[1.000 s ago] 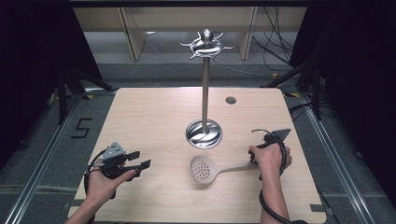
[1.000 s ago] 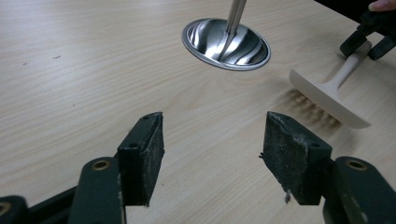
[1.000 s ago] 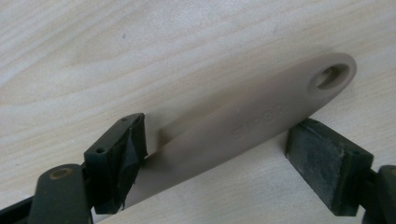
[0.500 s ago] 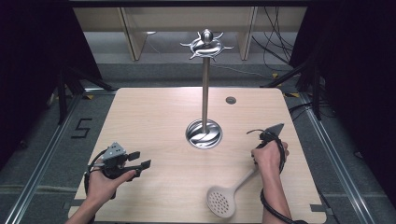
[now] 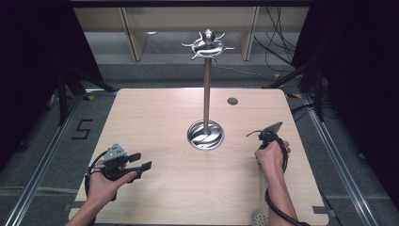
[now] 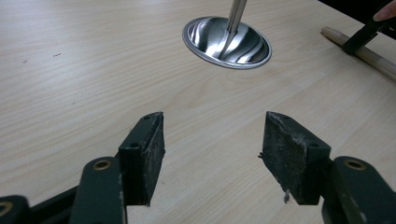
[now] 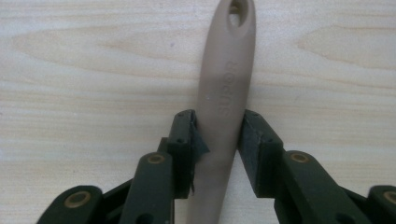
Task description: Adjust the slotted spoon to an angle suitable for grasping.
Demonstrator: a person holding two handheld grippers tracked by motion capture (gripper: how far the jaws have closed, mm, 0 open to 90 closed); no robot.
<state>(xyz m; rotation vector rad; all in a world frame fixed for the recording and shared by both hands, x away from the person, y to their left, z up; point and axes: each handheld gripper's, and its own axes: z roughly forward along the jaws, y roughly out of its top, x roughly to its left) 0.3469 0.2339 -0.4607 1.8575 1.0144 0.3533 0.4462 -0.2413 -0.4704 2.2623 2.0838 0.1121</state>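
Observation:
A slotted spatula with a beige handle (image 7: pixel 224 93) lies on the wooden table (image 5: pixel 155 117). Its perforated head (image 5: pixel 258 217) shows by the near edge, next to the person's right forearm. My right gripper (image 7: pixel 218 128) points down at the table. Its jaws have just been closing, and both pads now press on the handle below its hanging hole. From above, the right gripper (image 5: pixel 264 141) stands right of the metal stand's base (image 5: pixel 205 135). My left gripper (image 5: pixel 141 161) rests open at the near left with nothing between its fingers (image 6: pixel 285 158).
The stand's thin pole (image 5: pixel 206 89) rises from a shiny round dish to a hooked crown (image 5: pixel 207 44). A small dark round mark (image 5: pixel 232 100) lies at the far right of the table. Black frames and cables surround the table.
The spatula's head has swung from the table's middle toward the near edge, beside the right forearm. The right jaws have closed onto the handle. The left hand has stayed put.

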